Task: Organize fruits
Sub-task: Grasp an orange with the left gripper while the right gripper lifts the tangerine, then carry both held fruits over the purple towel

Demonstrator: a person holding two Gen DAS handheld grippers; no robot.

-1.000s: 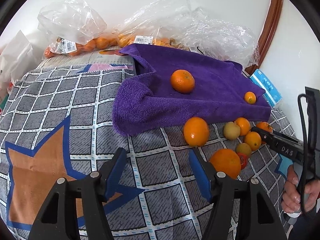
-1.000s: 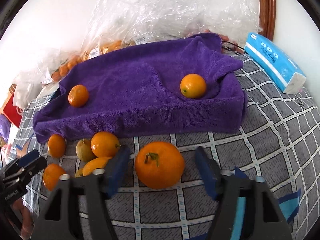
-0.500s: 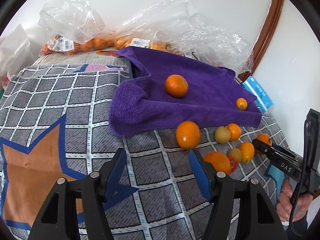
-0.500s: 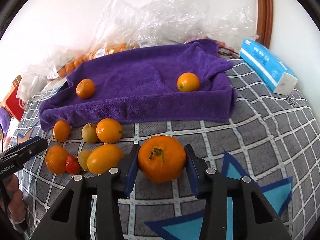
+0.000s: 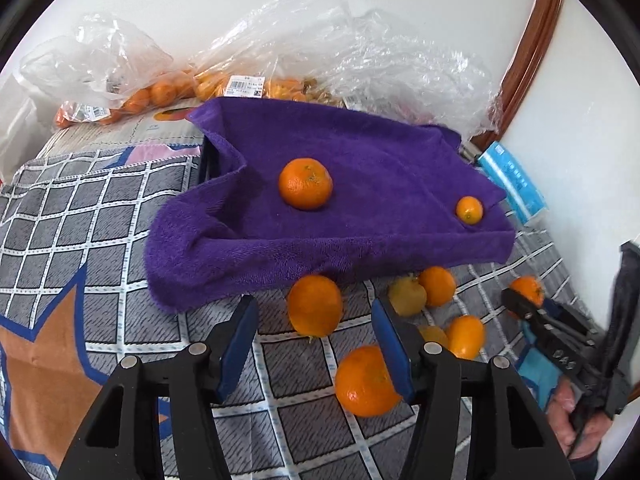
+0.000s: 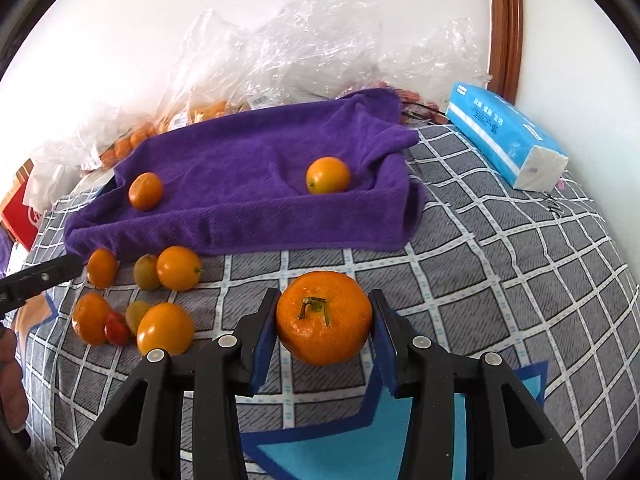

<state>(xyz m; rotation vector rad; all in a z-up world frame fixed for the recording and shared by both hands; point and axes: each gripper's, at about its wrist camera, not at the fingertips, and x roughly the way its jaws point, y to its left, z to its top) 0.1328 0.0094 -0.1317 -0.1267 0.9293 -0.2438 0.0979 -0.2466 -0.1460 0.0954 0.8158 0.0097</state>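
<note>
Left wrist view: the left gripper (image 5: 314, 336) is spread, empty, with an orange (image 5: 315, 305) on the bedspread (image 5: 100, 208) by the purple towel's (image 5: 360, 160) front edge.
Right wrist view: the right gripper (image 6: 324, 328) pinches a stemmed tangerine (image 6: 324, 317) across its sides.
Handling: light, soft-skinned, round; gentle squeeze at the widest part.

Purple towel (image 6: 248, 168) — grey checked cloth (image 6: 500, 264) — orange fruit (image 6: 324, 318)

A blue tissue pack (image 6: 508, 140) lies on the grey checked cloth (image 6: 500, 264) near a wooden frame (image 6: 502, 28)
</note>
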